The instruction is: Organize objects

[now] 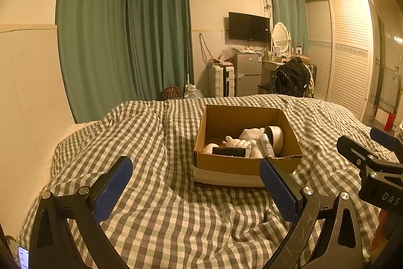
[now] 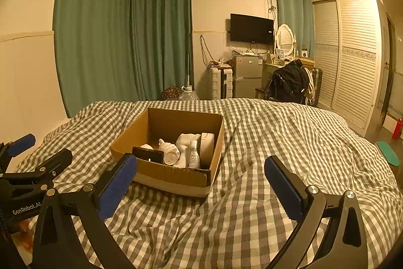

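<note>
An open cardboard box (image 1: 234, 165) stands on the checked bed cover (image 1: 161, 213); it also shows in the right wrist view (image 2: 173, 175). Inside lie a white plaster hand (image 1: 236, 142), a white tube (image 1: 267, 146), a white round device (image 1: 276, 138), a black case (image 1: 228, 151) and white cloth (image 2: 185, 140). My left gripper (image 1: 196, 175) is open and empty, hovering just short of the box. My right gripper (image 2: 201, 173) is open and empty, to the right of the box's near corner. Each gripper shows at the edge of the other's view.
Green curtains (image 1: 121, 37) hang behind the bed. A suitcase (image 1: 221, 81), small fridge (image 1: 248, 73), wall TV (image 1: 248, 27), chair with a black jacket (image 1: 292, 78) and louvred wardrobe (image 1: 350, 54) line the far wall. A teal object (image 2: 388, 153) lies at the bed's right edge.
</note>
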A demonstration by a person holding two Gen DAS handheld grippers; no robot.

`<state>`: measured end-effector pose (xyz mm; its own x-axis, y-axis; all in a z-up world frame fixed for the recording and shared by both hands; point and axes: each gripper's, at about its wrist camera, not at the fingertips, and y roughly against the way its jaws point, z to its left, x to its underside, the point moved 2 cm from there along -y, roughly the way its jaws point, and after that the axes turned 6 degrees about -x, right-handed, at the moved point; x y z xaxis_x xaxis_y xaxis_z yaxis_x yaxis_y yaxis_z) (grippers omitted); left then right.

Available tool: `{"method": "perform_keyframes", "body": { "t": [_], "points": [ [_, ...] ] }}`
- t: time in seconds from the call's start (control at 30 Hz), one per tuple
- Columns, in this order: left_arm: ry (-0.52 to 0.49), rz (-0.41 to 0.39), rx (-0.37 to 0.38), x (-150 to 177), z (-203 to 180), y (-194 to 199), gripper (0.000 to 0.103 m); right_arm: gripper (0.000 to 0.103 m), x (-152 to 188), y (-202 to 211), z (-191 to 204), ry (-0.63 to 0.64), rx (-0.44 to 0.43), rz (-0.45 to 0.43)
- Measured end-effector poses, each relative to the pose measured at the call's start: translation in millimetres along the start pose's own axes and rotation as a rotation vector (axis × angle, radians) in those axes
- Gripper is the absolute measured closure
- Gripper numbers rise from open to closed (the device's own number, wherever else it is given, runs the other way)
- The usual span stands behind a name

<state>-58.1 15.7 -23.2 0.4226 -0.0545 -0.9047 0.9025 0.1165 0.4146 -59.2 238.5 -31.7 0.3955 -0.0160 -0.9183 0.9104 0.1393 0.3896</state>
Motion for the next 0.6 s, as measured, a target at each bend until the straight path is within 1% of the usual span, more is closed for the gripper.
{"method": "perform_keyframes", "body": {
  "t": [0.43,0.6],
  "points": [
    [0.0,0.004,-0.011,3.2,0.4,-1.5,0.0,0.002,3.6,-4.1,-0.4,-0.01,0.001,0.019],
    [0.007,0.001,0.003,4.0,0.5,-1.3,0.0,0.002,5.0,-5.0,0.6,-0.005,0.005,0.022]
  ]
}}
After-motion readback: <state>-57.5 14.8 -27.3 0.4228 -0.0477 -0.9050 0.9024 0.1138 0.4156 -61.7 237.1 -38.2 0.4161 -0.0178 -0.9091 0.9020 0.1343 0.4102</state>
